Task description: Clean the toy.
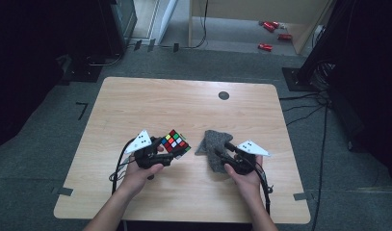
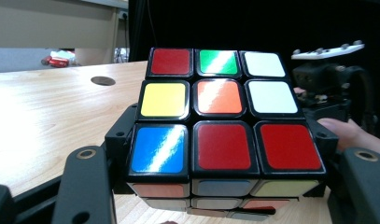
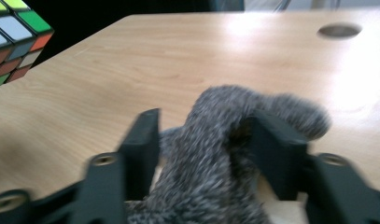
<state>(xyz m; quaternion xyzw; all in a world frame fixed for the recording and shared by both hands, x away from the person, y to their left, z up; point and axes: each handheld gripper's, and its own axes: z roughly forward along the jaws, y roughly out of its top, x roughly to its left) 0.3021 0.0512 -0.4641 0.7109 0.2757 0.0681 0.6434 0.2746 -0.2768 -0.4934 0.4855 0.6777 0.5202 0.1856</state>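
**A:** Left gripper [image 1: 165, 153] has the multicoloured plastic puzzle cube [image 1: 176, 142] clamped between its jaws, one black jaw pressed against each side. From the left gripper view the cube [image 2: 220, 119] sits squarely between them, stickered face up toward the camera, red row nearest.

**B:** And it looks lifted, doesn't it? In the right gripper view the cube [image 3: 15, 39] hangs above the pale wooden tabletop [image 3: 187, 56], tilted on a corner. I'd say it's held up like that so a face is presented toward the other hand.

**A:** That's my read too. Over on the right, the right gripper [image 1: 223, 153] is closed on a fuzzy grey cloth [image 1: 214, 147]. In its own view the cloth [image 3: 211, 154] bunches up between the two jaws and flops over the far one.

**B:** A pinch on a fold, so a loose pad of fabric hangs forward. Handy for wiping, I'd guess.

**A:** Where does that leave the two? Both sit in the near half of the tabletop [image 1: 136, 101], roughly midway between its left and right edges. Cube toward the left edge, cloth just beside it, a small gap between them, not touching.

**B:** So the cloth has only a short way to cross to the cube.
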